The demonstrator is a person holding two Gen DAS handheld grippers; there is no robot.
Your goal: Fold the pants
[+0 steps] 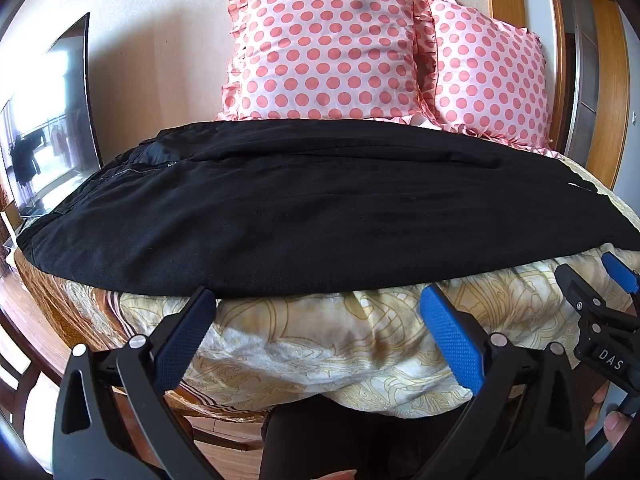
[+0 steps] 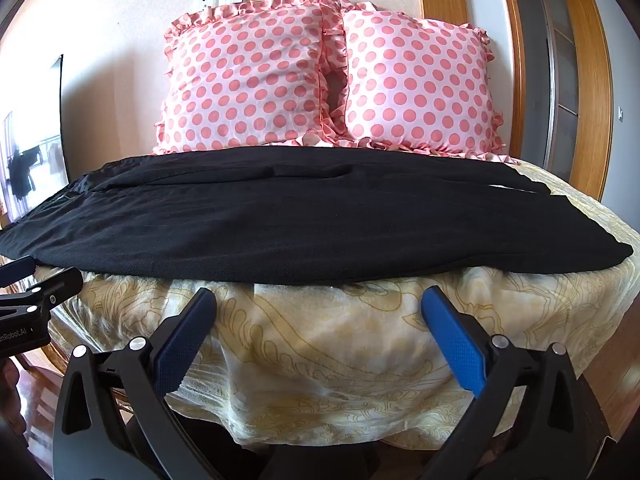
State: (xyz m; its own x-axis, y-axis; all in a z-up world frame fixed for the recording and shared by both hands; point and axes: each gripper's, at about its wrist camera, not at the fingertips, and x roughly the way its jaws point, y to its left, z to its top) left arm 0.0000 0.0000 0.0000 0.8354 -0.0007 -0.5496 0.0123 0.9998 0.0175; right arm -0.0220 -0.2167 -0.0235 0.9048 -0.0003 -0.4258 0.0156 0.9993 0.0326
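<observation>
Black pants (image 1: 280,208) lie flat across the bed, lengthwise from left to right, with the waist and zipper at the left and the leg ends at the right (image 2: 580,248). My left gripper (image 1: 320,300) hovers just short of the pants' near edge, jaws wide open and nothing between them. My right gripper (image 2: 320,300) is also open and empty, a little below the near edge of the pants (image 2: 320,228). Each gripper shows at the side of the other's view: the right gripper (image 1: 592,280) at the right, the left gripper (image 2: 36,280) at the left.
A cream and gold patterned bedspread (image 2: 340,352) covers the bed and hangs over its front edge. Two pink polka-dot pillows (image 1: 328,52) (image 2: 416,84) lean against the wall behind the pants. A framed picture (image 1: 44,132) stands at the left. Wooden door frame (image 2: 592,80) at the right.
</observation>
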